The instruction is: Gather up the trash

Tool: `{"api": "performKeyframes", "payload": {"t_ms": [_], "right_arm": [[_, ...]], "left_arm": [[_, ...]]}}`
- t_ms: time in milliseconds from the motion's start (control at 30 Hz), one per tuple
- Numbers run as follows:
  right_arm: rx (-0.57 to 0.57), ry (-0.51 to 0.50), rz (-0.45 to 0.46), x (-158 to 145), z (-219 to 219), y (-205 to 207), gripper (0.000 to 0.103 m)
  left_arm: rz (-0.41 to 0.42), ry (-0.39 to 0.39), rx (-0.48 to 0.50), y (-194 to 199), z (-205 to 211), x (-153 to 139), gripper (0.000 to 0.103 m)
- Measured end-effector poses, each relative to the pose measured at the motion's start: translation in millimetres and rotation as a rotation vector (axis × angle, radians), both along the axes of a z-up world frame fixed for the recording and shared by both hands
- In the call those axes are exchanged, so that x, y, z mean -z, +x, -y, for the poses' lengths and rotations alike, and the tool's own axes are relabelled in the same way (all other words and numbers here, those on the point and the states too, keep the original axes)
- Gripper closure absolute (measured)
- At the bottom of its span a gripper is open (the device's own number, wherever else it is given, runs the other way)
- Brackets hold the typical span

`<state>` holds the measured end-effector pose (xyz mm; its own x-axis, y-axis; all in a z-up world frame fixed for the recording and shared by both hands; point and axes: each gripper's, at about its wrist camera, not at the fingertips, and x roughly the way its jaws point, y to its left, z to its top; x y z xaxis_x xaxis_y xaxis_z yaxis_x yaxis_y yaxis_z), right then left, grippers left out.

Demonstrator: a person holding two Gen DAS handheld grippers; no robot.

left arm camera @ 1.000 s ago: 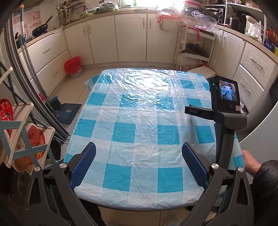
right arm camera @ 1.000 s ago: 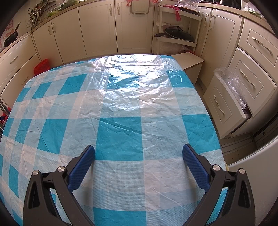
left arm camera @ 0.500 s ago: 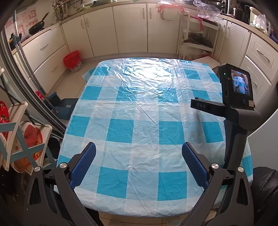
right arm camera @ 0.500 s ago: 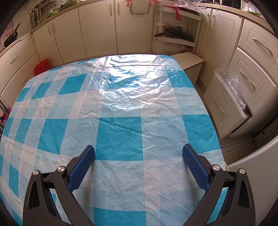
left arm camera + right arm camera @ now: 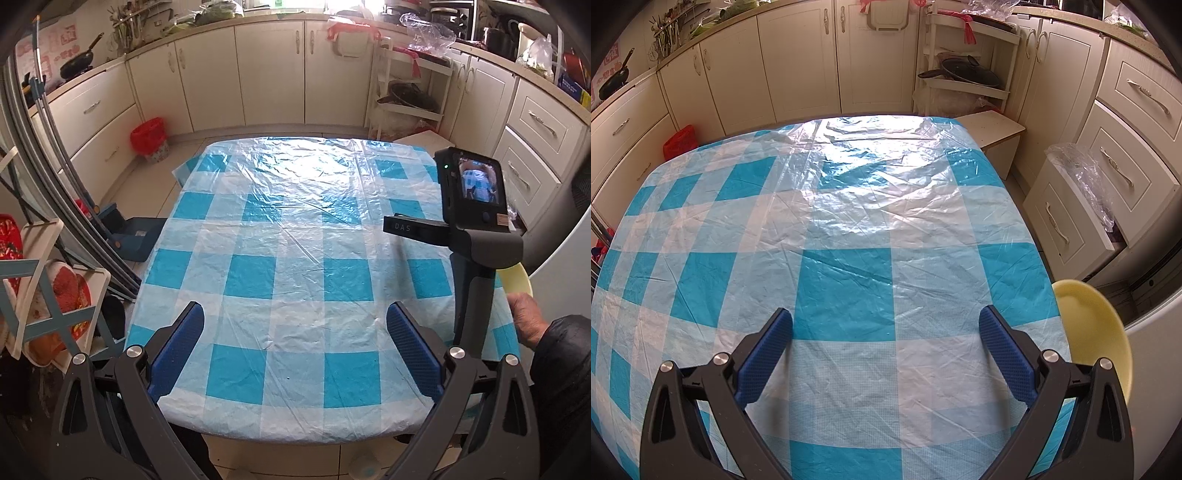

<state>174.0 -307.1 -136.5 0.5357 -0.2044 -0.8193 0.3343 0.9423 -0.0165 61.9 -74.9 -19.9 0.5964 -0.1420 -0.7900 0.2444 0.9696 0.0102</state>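
No trash is seen on the table (image 5: 295,236) in either view, so the task looks to be at its very start, or the trash is still to be brought. Only the blue and white checked cloth (image 5: 846,288) is seen on top. A yellow bowl (image 5: 1089,325) is held by a bare hand (image 5: 526,317) at the table's edge, at 3 o'clock in the right view. Whether trash is in it cannot be told.

The left gripper (image 5: 293,354) is held wide apart with nothing in it. The right gripper (image 5: 884,354) is also spread wide and nothing is gripped.

A red bin (image 5: 149,138) is seen on the floor at 10 o'clock, well apart from the table. Lots of free room is left over the cloth. The near table edge is close under the left gripper, and an open drawer (image 5: 1071,221) sticks out at 2 o'clock.
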Motion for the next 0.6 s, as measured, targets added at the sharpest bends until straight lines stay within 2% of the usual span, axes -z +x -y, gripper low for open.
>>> {"api": "performKeyframes", "payload": {"t_ms": [367,600], "right_arm": [[0.0,0.0,0.0,0,0,0,0.007],[0.001,0.0,0.0,0,0,0,0.007]], "left_arm": [[0.1,-0.07,0.044,-61,-19,-44,0.008],[0.145,-0.106,0.032,-88,-43,-61,0.008]]}}
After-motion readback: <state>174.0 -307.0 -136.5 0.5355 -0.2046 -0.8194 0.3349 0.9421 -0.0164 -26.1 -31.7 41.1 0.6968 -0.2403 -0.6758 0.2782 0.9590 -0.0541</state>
